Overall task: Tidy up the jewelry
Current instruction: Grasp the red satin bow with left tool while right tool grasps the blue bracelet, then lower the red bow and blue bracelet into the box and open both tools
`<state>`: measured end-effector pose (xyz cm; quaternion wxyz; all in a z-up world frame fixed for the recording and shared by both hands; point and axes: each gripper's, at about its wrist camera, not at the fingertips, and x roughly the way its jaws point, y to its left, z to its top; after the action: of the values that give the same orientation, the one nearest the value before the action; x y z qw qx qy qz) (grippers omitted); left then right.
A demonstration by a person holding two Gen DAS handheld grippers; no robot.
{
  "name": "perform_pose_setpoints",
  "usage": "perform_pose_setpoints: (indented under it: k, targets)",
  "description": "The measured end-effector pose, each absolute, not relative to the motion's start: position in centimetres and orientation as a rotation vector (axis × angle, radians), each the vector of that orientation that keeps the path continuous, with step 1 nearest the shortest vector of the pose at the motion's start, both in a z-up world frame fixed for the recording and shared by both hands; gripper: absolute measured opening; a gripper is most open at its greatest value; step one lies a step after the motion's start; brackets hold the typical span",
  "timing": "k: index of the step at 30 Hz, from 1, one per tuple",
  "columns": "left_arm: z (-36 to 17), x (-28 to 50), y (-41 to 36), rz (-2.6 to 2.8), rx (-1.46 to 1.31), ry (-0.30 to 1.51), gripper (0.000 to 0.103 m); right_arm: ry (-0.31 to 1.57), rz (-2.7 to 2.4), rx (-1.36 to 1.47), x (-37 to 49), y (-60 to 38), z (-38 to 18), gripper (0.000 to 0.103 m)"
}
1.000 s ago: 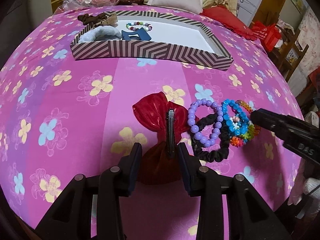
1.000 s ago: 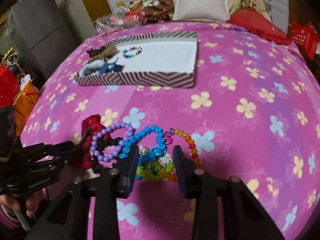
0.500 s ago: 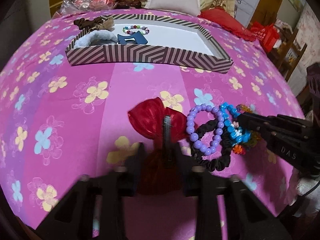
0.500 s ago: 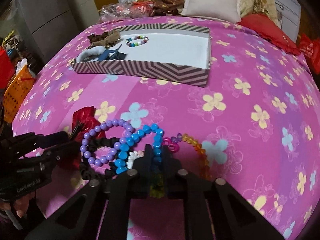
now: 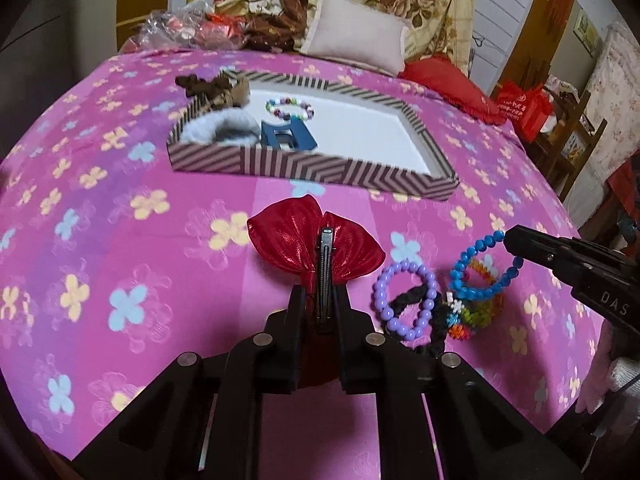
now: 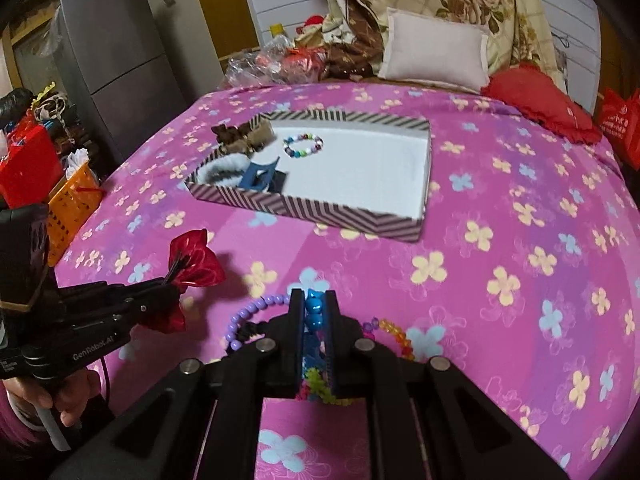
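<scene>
My left gripper (image 5: 318, 300) is shut on a red bow hair clip (image 5: 296, 246) and holds it above the pink flowered bedspread; the clip also shows in the right wrist view (image 6: 196, 264). My right gripper (image 6: 314, 304) is shut on a blue bead bracelet (image 6: 314, 312) and lifts it; the bracelet hangs from it in the left wrist view (image 5: 480, 276). A purple bead bracelet (image 5: 404, 300), a black scrunchie (image 5: 436, 320) and a multicoloured bead piece (image 5: 476, 316) lie below. A striped tray (image 5: 312, 168) with a white floor stands beyond.
The tray holds a bead bracelet (image 5: 290, 106), a blue claw clip (image 5: 288, 136), a white fluffy scrunchie (image 5: 220, 128) and brown scrunchies (image 5: 212, 86). An orange bead string (image 6: 394, 330) lies by my right gripper. Pillows (image 5: 356, 40) and bags lie at the bed's far end.
Both grippers closed, the left on the red bow clip and the right on the blue bracelet. Both have lifted their items off the bedspread.
</scene>
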<state>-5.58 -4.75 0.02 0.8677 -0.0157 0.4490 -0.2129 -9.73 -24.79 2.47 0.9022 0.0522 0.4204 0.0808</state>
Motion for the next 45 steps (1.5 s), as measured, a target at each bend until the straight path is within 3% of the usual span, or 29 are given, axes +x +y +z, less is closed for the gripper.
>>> perform_pose_setpoints:
  k: [24,36,45]
  targets:
    - [3.5,2.8,-4.0,-0.373,-0.063,0.896,0.016,0.831,0.198,0.029,-1.3,-23.8,6.4,0.009]
    - [4.4,10.3,-6.9,-0.369,-0.06,0.916,0.016,0.879,0.212,0.044,7.5,-23.9,4.3,0.009]
    - [2.1,12.3,-10.6,-0.427,-0.088,0.99,0.016,0.952,0.189,0.078,16.6,-26.3,0.7,0.009]
